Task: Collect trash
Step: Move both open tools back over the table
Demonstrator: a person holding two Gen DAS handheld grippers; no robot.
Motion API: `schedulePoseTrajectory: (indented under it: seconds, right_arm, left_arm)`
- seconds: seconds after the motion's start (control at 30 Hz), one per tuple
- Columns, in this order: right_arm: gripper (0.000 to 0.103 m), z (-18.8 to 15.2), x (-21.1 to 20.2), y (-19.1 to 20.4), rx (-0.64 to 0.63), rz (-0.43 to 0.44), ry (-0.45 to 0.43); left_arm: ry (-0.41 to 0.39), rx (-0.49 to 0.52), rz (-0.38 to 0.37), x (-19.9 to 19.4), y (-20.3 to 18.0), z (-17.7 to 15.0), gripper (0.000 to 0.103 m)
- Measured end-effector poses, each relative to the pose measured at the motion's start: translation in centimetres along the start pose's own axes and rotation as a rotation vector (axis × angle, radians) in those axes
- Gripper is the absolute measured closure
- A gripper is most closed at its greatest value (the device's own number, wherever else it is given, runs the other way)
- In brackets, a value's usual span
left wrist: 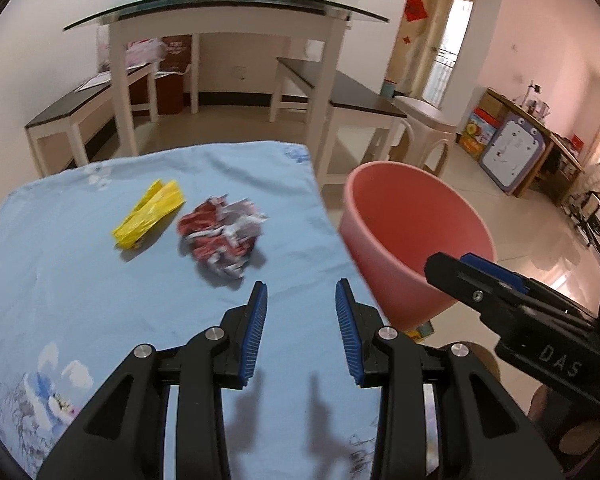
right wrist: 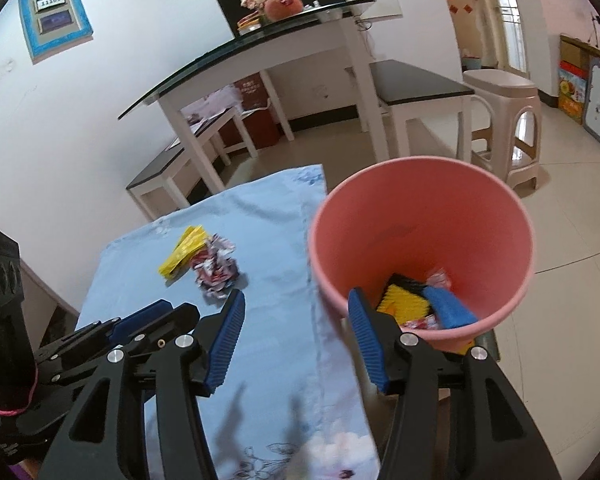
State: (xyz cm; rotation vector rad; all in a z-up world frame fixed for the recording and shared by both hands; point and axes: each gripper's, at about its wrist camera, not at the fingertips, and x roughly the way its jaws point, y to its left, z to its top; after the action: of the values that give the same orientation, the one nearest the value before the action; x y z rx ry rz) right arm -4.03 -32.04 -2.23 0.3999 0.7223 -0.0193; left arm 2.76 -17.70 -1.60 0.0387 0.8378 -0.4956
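Blue cloth, gripper marked "DAS"

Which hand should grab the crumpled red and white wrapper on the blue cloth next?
Left, probably. The left hand-held gripper is open, empty and pointed nearly at the crumpled wrapper. The right hand-held gripper, also empty, sits by the pink bin, farther from it.
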Motion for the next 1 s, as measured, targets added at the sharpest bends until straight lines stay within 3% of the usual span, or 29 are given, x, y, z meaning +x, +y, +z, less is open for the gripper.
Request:
schedulePoseTrajectory:
  seconds: [0.53, 1.0]
  right_arm:
    - [0.049, -1.1, 3.1, 4.9, -0.078, 0.053, 0.071]
    - [0.049, -1.0, 5.0, 5.4, -0.077, 0.068, 0.085]
  left_arm:
    - [-0.018, -0.075, 0.077, -1.7, 5.0, -2.0, 0.067]
    - [-0.022, -0.047, 0.087, -1.6, 10.9, -1.9, 0.067]
